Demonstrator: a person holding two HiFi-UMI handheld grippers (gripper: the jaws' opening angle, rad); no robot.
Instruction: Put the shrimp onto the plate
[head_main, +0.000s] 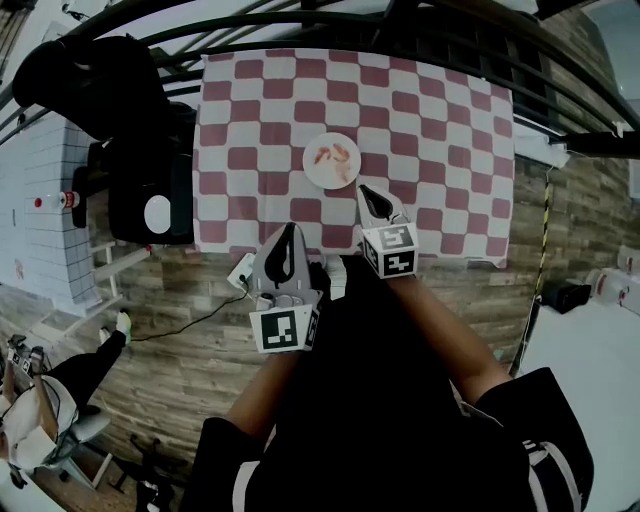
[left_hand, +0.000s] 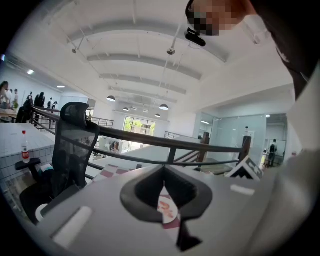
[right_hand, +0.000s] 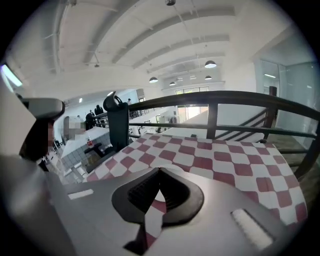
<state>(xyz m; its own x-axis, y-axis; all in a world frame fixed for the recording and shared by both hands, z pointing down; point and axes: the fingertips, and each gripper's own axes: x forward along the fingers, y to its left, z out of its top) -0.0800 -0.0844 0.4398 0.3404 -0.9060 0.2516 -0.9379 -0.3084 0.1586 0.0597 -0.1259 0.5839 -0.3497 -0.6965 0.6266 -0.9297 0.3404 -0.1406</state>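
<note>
A white plate (head_main: 331, 162) sits near the middle of the red-and-white checkered table, with pinkish-orange shrimp (head_main: 336, 154) lying on it. My left gripper (head_main: 290, 230) is held at the table's near edge, short of the plate, shut with nothing in it. My right gripper (head_main: 364, 189) is just right of the plate and a little nearer me, also shut and empty. In the left gripper view the plate with shrimp (left_hand: 167, 209) shows through the slit below the closed jaw tips (left_hand: 163, 168). The right gripper view shows only checkered cloth (right_hand: 215, 160) beyond its closed tips (right_hand: 160, 170).
A black office chair (head_main: 140, 180) stands against the table's left side. A dark railing (head_main: 300, 30) runs along the table's far edge. A white power strip (head_main: 243, 271) with a cable lies on the wood floor below the near edge. A bottle (head_main: 50, 202) is at far left.
</note>
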